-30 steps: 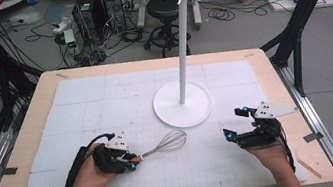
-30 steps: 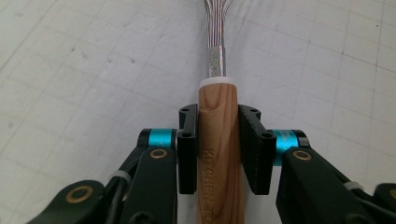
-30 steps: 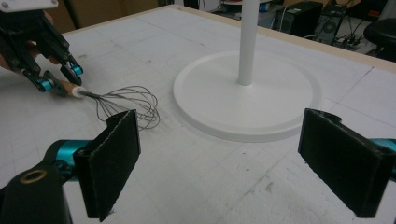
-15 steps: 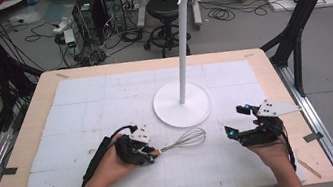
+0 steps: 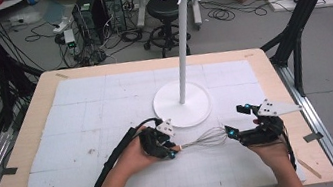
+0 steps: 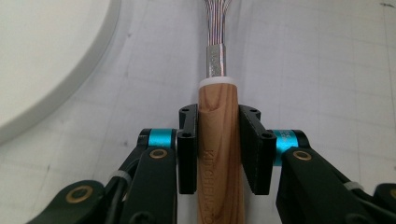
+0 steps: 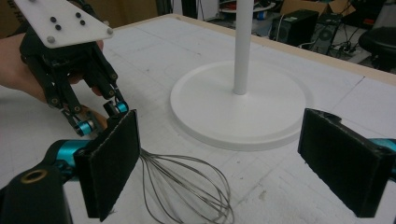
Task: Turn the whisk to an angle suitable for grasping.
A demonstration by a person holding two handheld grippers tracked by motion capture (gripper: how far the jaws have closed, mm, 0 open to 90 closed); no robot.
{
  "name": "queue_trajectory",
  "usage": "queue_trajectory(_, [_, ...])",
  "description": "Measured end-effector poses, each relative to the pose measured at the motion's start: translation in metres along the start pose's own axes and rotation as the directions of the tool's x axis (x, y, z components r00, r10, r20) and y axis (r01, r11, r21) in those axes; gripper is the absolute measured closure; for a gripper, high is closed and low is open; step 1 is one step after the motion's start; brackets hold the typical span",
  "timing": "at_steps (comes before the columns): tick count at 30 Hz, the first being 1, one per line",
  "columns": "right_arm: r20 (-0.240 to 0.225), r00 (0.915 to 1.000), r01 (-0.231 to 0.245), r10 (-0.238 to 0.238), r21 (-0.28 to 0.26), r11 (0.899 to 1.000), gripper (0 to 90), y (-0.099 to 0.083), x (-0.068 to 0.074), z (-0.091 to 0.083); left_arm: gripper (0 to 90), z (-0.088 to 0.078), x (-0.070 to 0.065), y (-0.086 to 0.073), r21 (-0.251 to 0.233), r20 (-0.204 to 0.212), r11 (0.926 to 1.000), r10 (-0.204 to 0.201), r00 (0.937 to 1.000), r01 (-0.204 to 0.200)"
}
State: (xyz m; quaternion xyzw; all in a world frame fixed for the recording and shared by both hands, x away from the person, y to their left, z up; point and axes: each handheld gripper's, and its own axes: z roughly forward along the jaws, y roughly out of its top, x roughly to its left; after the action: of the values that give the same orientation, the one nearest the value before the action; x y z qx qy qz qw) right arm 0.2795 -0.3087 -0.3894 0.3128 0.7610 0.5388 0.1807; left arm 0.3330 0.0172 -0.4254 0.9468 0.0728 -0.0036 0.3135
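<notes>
A whisk (image 5: 207, 139) with a wooden handle (image 6: 219, 107) and a wire head (image 7: 187, 184) lies low over the white mat, pointing right. My left gripper (image 5: 172, 150) is shut on the handle, with its pads (image 6: 187, 140) pressing both sides just behind the metal collar. My right gripper (image 5: 231, 133) is to the right, with its jaws open wide (image 7: 219, 140). The wire head reaches in between those jaws, close to the left pad (image 7: 114, 158), and neither pad presses on it. The left gripper (image 7: 95, 119) faces the right one from nearby.
A white stand with a round base (image 5: 181, 105) and a tall pole (image 5: 181, 45) topped with hooks stands just behind both grippers. The mat (image 5: 82, 117) covers a wooden table (image 5: 39, 101). Black frame legs, cables and a stool are on the floor beyond the table.
My left hand has carried the whisk to the right along the mat, bringing the wire head up to the right gripper's open jaws. The right hand has stayed in place.
</notes>
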Motion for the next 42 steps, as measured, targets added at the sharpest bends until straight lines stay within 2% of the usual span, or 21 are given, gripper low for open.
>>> queue_trajectory(7, [-0.005, 1.0000, -0.003, 0.003, 0.007, 1.000, 12.2, 0.000, 0.001, 0.001, 68.9, 0.014, -0.003, 0.014, 0.005, 0.017, 0.9997, 0.024, 0.9996, -0.024])
queue_trajectory(11, [-0.005, 0.9999, 0.013, -0.013, 0.002, 1.000, 12.2, 0.000, 0.001, 0.000, 59.1, 0.010, -0.004, 0.012, 0.000, 0.050, 0.9999, 0.010, 0.9987, -0.010])
queue_trajectory(13, [-0.007, 1.0000, 0.004, -0.004, 0.009, 1.000, 12.2, 0.000, 0.001, 0.000, 53.6, -0.002, -0.004, 0.007, -0.057, 0.050, 0.9982, -0.013, 0.9986, 0.016])
queue_trajectory(14, [-0.007, 1.0000, 0.004, -0.004, 0.009, 1.000, 12.2, 0.000, 0.001, 0.000, 52.1, -0.002, -0.004, 0.007, -0.057, 0.050, 0.9982, -0.013, 0.9986, 0.016])
queue_trajectory(15, [-0.004, 1.0000, 0.004, -0.004, 0.011, 1.000, 12.2, 0.000, 0.002, 0.000, 50.9, -0.013, -0.003, 0.002, -0.105, 0.053, 0.9936, -0.038, 0.9979, 0.043])
queue_trajectory(18, [-0.002, 0.9999, 0.011, -0.011, 0.007, 1.000, 12.2, 0.000, 0.003, -0.001, 45.0, -0.022, -0.002, -0.005, -0.140, 0.056, 0.9880, -0.057, 0.9968, 0.064])
queue_trajectory(20, [-0.006, 1.0000, 0.005, -0.005, 0.013, 1.000, 12.2, 0.000, 0.004, -0.001, 41.8, -0.043, -0.002, -0.019, -0.195, 0.049, 0.9748, -0.101, 0.9937, 0.108])
queue_trajectory(21, [-0.002, 1.0000, 0.009, -0.009, 0.011, 1.000, 12.2, -0.001, 0.004, -0.001, 39.9, -0.043, -0.002, -0.019, -0.195, 0.049, 0.9748, -0.101, 0.9937, 0.108])
queue_trajectory(22, [0.000, 0.9999, 0.011, -0.011, 0.010, 1.000, 12.2, -0.001, 0.004, -0.001, 39.4, -0.057, -0.001, -0.030, -0.236, 0.039, 0.9647, -0.110, 0.9932, 0.116])
queue_trajectory(24, [0.000, 0.9999, 0.016, -0.016, 0.007, 1.000, 12.2, -0.001, 0.004, -0.002, 37.6, -0.070, -0.001, -0.043, -0.276, 0.018, 0.9530, -0.124, 0.9921, 0.125])
queue_trajectory(25, [-0.001, 0.9999, 0.012, -0.012, 0.007, 1.000, 12.2, 0.000, 0.004, -0.002, 36.1, -0.070, -0.001, -0.043, -0.276, 0.018, 0.9530, -0.124, 0.9921, 0.125])
queue_trajectory(26, [-0.001, 0.9999, 0.012, -0.012, 0.007, 1.000, 12.2, 0.000, 0.004, -0.002, 36.1, -0.074, 0.000, -0.047, -0.289, 0.012, 0.9481, -0.134, 0.9909, 0.132])
queue_trajectory(29, [0.000, 0.9999, 0.015, -0.015, 0.010, 1.000, 12.2, -0.001, 0.005, -0.002, 29.5, -0.093, 0.000, -0.066, -0.371, -0.016, 0.9153, -0.176, 0.9843, 0.157])
queue_trajectory(30, [-0.001, 0.9999, 0.016, -0.016, 0.009, 1.000, 12.2, 0.000, 0.005, -0.002, 26.4, -0.104, 0.001, -0.075, -0.409, -0.042, 0.8985, -0.192, 0.9804, 0.159])
queue_trajectory(31, [-0.004, 0.9999, 0.013, -0.013, 0.012, 1.000, 12.2, 0.000, 0.005, -0.002, 22.9, -0.109, 0.001, -0.079, -0.423, -0.053, 0.8905, -0.208, 0.9766, 0.167])
queue_trajectory(32, [-0.006, 0.9999, 0.015, -0.015, 0.012, 1.000, 12.2, 0.000, 0.005, -0.002, 19.7, -0.109, 0.001, -0.079, -0.423, -0.053, 0.8905, -0.208, 0.9766, 0.167])
queue_trajectory(36, [-0.012, 0.9997, 0.019, -0.019, 0.016, 1.000, 12.2, 0.000, 0.006, 0.000, 14.2, -0.126, 0.005, -0.093, -0.485, -0.071, 0.8549, -0.249, 0.9658, 0.185])
queue_trajectory(37, [-0.013, 0.9997, 0.022, -0.021, 0.015, 1.000, 12.2, 0.001, 0.006, 0.000, 12.1, -0.129, 0.005, -0.096, -0.495, -0.076, 0.8491, -0.255, 0.9640, 0.186])
queue_trajectory(39, [-0.019, 0.9996, 0.020, -0.020, 0.013, 1.000, 12.2, 0.002, 0.006, 0.001, 7.4, -0.134, 0.006, -0.100, -0.505, -0.091, 0.8446, -0.256, 0.9625, 0.177])
queue_trajectory(41, [-0.024, 0.9995, 0.020, -0.019, 0.016, 1.000, 12.2, 0.003, 0.007, 0.001, 5.8, -0.143, 0.007, -0.104, -0.533, -0.099, 0.8277, -0.267, 0.9585, 0.176])
queue_trajectory(42, [-0.024, 0.9995, 0.020, -0.019, 0.016, 1.000, 12.2, 0.003, 0.007, 0.001, 5.3, -0.143, 0.007, -0.104, -0.533, -0.099, 0.8277, -0.267, 0.9585, 0.176])
